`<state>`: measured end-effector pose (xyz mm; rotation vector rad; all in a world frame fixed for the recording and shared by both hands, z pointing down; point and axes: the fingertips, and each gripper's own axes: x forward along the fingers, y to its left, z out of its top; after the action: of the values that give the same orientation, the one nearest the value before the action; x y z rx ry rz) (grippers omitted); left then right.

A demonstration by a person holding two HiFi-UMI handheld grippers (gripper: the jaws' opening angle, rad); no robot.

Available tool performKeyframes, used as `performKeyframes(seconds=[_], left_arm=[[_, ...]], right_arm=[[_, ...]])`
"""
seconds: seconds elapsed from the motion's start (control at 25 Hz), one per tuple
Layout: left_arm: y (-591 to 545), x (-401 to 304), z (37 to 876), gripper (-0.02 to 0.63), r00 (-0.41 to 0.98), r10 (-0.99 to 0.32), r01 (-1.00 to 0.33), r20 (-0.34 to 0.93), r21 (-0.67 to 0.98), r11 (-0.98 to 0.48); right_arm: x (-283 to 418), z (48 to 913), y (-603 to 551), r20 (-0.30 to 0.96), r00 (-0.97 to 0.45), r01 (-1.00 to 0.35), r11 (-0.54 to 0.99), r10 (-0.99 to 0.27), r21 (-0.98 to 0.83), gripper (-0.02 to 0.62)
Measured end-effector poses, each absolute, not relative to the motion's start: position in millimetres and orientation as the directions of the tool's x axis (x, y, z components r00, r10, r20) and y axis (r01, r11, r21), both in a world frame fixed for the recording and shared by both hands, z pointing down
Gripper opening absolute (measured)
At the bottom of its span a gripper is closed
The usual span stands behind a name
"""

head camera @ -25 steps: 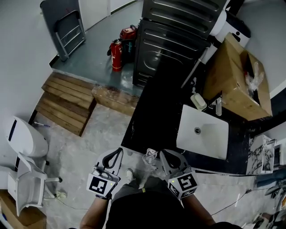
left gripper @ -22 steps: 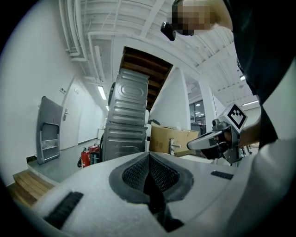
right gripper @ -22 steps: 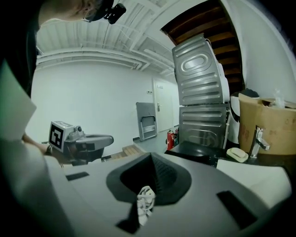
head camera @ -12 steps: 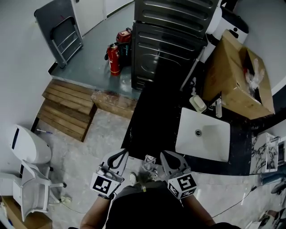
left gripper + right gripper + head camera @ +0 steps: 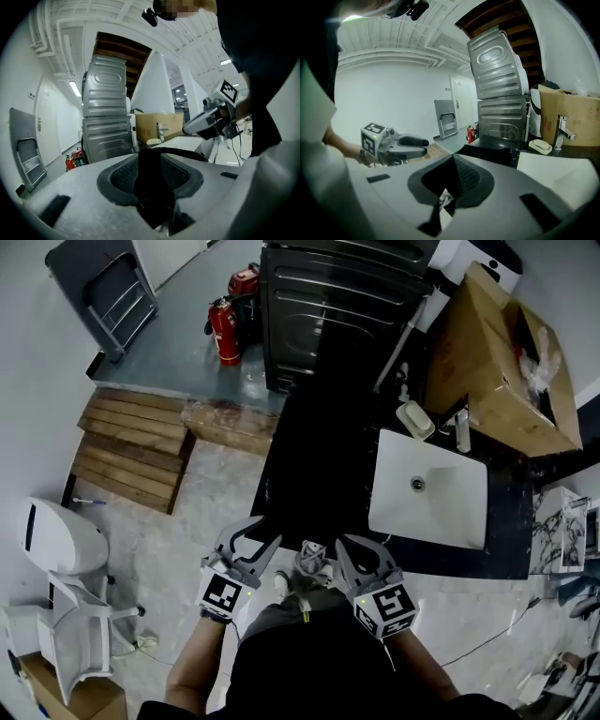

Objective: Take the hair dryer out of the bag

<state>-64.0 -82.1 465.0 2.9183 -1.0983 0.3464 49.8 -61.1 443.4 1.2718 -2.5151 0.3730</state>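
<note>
The hair dryer is not to be seen in any view, so its place cannot be given; it is judged to be inside the bag still. The bag itself is hard to make out. In the right gripper view a flat black shape (image 5: 487,152) is seen lying on the near part of the counter (image 5: 319,456), just left of the white sink (image 5: 427,493). This may be the bag, though in the head view it cannot be told apart from the black counter top. The left gripper (image 5: 255,532) is held at the near edge of the counter. Its jaws have just been opening and stand a little apart, and nothing is seen gripped between them. The right gripper (image 5: 356,547) is held just beside it to the right, with its jaws closed together on nothing. Neither gripper is seen touching the black shape. The task is therefore judged to be at its very start: the bag has yet to be reached and opened, and the hair dryer has yet to be found, gripped and lifted out. Farther off, a cardboard box (image 5: 492,381) is seen beyond the sink, a tall metal appliance (image 5: 328,306) at the far end of the counter, and a fire extinguisher (image 5: 222,329) on the floor to its left.
</note>
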Motion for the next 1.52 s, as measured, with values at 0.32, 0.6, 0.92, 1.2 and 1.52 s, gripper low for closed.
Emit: performKeyframes(seconds=[0.32, 0.6, 0.92, 1.2, 1.52], left_arm=[[-81, -41, 541, 0.221, 0.806, -0.455, -0.386, 0.379, -0.248, -0.889], [-94, -24, 566, 0.281, 0.801, -0.408, -0.295, 0.438, -0.304, -0.906], [-118, -14, 579, 0.259, 0.778, -0.406, -0.327, 0.479, -0.244, -0.913], [-134, -20, 560, 0.101, 0.757, -0.474, -0.419, 0.450, -0.222, -0.880], [-149, -6, 533, 0.044, 0.756, -0.492, -0.438, 0.433, -0.224, -0.871]], right_arm=[[43, 462, -51, 0.433, -0.564, -0.799, 0.597, -0.703, -0.072, 0.015], [39, 475, -37, 0.470, -0.571, -0.789, 0.608, -0.673, -0.089, 0.031], [31, 486, -27, 0.486, -0.598, -0.769, 0.628, -0.637, -0.123, 0.069], [11, 497, -26, 0.499, -0.628, -0.740, 0.657, -0.596, -0.146, 0.103], [-6, 518, -34, 0.502, -0.633, -0.739, 0.652, -0.590, -0.167, 0.126]])
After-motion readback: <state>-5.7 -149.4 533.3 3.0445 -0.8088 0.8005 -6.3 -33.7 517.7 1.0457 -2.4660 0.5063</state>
